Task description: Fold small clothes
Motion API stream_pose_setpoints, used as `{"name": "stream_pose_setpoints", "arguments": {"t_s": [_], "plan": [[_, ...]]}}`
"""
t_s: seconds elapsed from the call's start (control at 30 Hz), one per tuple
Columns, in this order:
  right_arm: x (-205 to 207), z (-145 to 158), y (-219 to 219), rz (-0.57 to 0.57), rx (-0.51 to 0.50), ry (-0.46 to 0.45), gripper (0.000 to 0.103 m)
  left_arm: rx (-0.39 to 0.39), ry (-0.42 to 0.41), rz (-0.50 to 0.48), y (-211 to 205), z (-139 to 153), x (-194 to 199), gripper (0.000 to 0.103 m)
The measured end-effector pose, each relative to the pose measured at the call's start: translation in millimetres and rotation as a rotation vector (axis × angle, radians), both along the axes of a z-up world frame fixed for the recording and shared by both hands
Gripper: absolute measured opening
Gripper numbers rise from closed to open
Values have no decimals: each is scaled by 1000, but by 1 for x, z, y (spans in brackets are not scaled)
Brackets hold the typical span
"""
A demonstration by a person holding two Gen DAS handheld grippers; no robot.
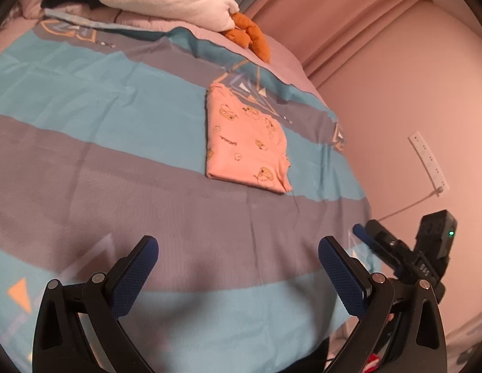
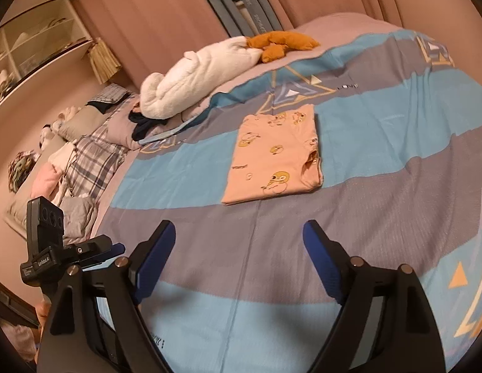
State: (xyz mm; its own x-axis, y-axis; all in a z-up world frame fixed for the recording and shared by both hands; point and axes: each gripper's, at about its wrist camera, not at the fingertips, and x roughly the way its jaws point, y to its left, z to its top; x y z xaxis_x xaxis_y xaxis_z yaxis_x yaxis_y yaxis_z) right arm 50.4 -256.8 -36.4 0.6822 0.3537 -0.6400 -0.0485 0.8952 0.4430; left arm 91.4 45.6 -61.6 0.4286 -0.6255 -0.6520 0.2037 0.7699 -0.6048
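Garment: a small pink garment printed with yellow cartoon figures lies folded into a flat rectangle on the bed, straddling a blue band and a grey band of the cover; a neck opening shows at its right edge in the right wrist view
Bed: covered by a bedspread in broad blue and grey stripes with triangle motifs and small lettering
Left gripper: the left gripper hangs above the near part of the bed with its blue-padded fingers spread wide and nothing between them; well short of the garment, not touching it
Right gripper: the right gripper is also over the near grey stripe, jaws spread apart and empty, the garment lying ahead of it and clear of both fingertips
Neighbour view: each camera catches the other gripper at its edge, the left one low on the left of the right wrist view
Far end of bed: a white fluffy blanket lies bunched, with an orange plush toy touching its end and dark clothing beside it
Surroundings: pink curtains behind the bed, a white socket strip on the wall, a plaid cloth to the left of the bed
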Motion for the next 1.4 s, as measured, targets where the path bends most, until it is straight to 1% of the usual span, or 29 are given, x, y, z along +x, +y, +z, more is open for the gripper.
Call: {"name": "stream_pose_setpoints", "arguments": {"t_s": [0.13, 0.27, 0.33, 0.43, 0.47, 0.57, 0.63, 0.77, 0.83, 0.9, 0.97, 1.07, 1.13, 1.2, 1.33, 1.4], "plan": [[23, -13, -5, -9, 12, 45, 85, -70, 44, -19, -2, -16, 22, 102], [45, -27, -9, -9, 20, 80, 85, -103, 71, -17, 1, -28, 38, 102], [56, -33, -12, -13, 27, 89, 85, -106, 80, -18, 2, -33, 46, 102], [67, -41, -19, -20, 40, 101, 85, -130, 79, -22, 4, -37, 56, 102], [71, -44, -21, -22, 44, 106, 85, -156, 73, -21, 4, -38, 60, 102], [81, -54, -27, -28, 64, 130, 85, -196, 37, -31, 3, -39, 70, 102], [87, -60, -32, -32, 76, 143, 85, -199, 35, -60, -3, -41, 78, 102], [97, -70, -41, -42, 84, 164, 85, -170, 104, -99, -16, -57, 94, 102], [100, -74, -45, -45, 91, 177, 85, -157, 142, -95, -19, -67, 103, 102], [103, -78, -48, -46, 90, 186, 85, -157, 162, -71, -18, -74, 110, 102], [107, -80, -50, -47, 81, 192, 85, -172, 164, -58, -17, -78, 118, 102], [114, -83, -52, -37, 72, 192, 85, -196, 165, -64, -18, -82, 130, 102], [121, -86, -53, -38, 67, 194, 85, -193, 158, -81, -22, -81, 136, 102], [130, -89, -55, -40, 69, 192, 85, -170, 140, -104, -31, -78, 145, 102], [154, -101, -60, -42, 102, 203, 85, -198, 153, -159, -50, -82, 163, 102], [168, -110, -63, -43, 132, 222, 86, -191, 166, -178, -63, -87, 171, 101]]}}
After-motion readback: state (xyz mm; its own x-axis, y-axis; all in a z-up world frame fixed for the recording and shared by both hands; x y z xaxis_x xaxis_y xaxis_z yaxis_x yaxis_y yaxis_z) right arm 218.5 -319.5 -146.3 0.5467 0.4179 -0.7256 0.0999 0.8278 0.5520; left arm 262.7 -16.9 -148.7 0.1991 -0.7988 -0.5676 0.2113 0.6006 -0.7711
